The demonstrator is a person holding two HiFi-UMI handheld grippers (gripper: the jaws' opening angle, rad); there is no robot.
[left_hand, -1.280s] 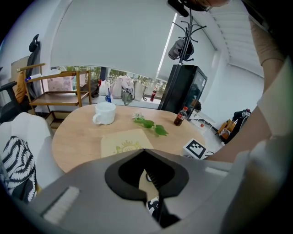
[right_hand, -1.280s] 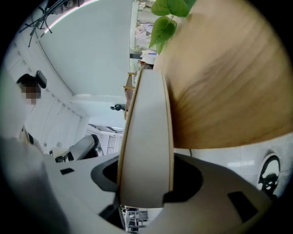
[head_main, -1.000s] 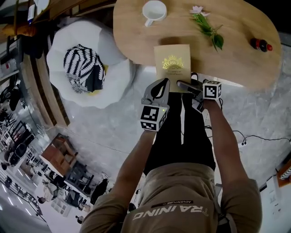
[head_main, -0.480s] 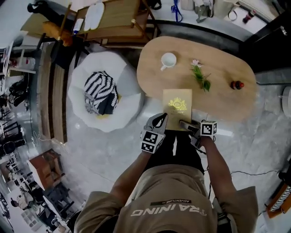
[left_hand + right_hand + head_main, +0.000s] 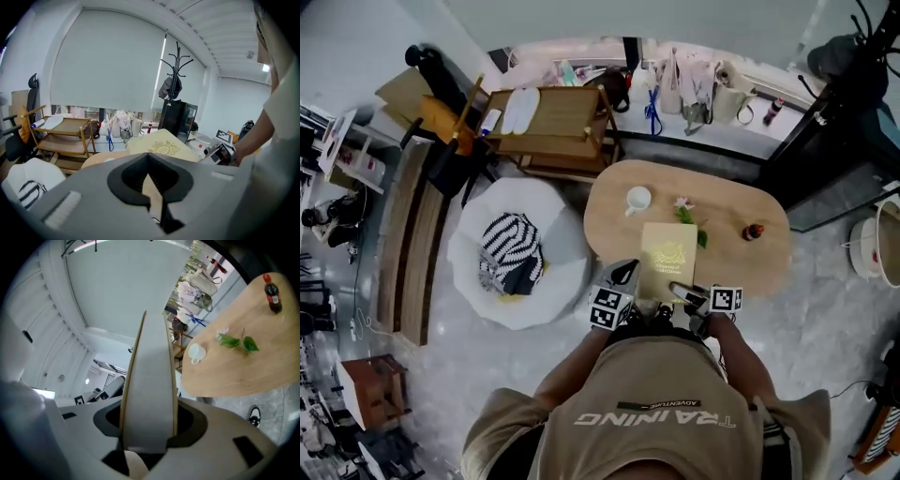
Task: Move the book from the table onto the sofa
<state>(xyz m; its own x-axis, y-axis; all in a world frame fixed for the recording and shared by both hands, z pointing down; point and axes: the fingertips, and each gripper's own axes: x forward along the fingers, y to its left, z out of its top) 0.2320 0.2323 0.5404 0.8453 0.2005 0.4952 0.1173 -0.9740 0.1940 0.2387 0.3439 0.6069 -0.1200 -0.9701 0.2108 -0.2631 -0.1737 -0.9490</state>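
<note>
The book is cream with a gold emblem, the cushion striped black and white.

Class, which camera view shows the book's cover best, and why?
The head view: the book faces up, with nearly its whole cover and gold emblem visible. The left gripper view shows the cover obliquely, its near end behind the left tool. The right gripper view shows only its page edge.

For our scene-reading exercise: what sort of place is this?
Probably a lounge corner of an office or studio: an oval wooden table, a round white sofa with a striped cushion, and a coat stand.
</note>
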